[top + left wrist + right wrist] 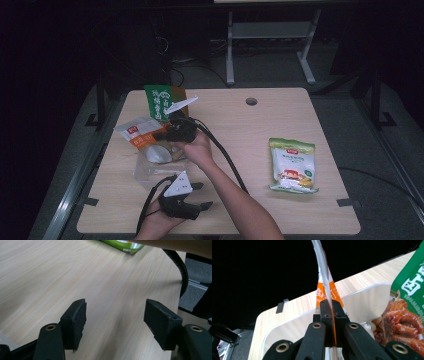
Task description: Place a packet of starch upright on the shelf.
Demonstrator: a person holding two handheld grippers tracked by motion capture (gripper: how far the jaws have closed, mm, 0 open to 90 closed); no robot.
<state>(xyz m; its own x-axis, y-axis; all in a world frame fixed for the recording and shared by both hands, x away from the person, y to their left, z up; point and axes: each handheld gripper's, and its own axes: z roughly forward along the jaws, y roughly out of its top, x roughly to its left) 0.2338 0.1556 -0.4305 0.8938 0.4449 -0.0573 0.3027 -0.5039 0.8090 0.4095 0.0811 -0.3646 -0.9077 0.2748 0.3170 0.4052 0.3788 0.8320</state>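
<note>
Right claw: jaws pressed together, pinching the edge of the orange-and-white foil snack pouch, which stands on edge straight up from the pads. In the high view that pouch sits at the left side of the pale wood-grain table, over the clear plastic tray, well in from the table's left edge.

Green snack bag with chicken-feet picture stands just behind, near the far edge; in the right gripper view it crowds the tray's right side.

Left claw: jaws spread wide, nothing between, bare table beneath. In the high view it rests near the front edge.

Open room: middle and right of table, broken by the green-and-white grain packet, well apart from both claws.
</note>
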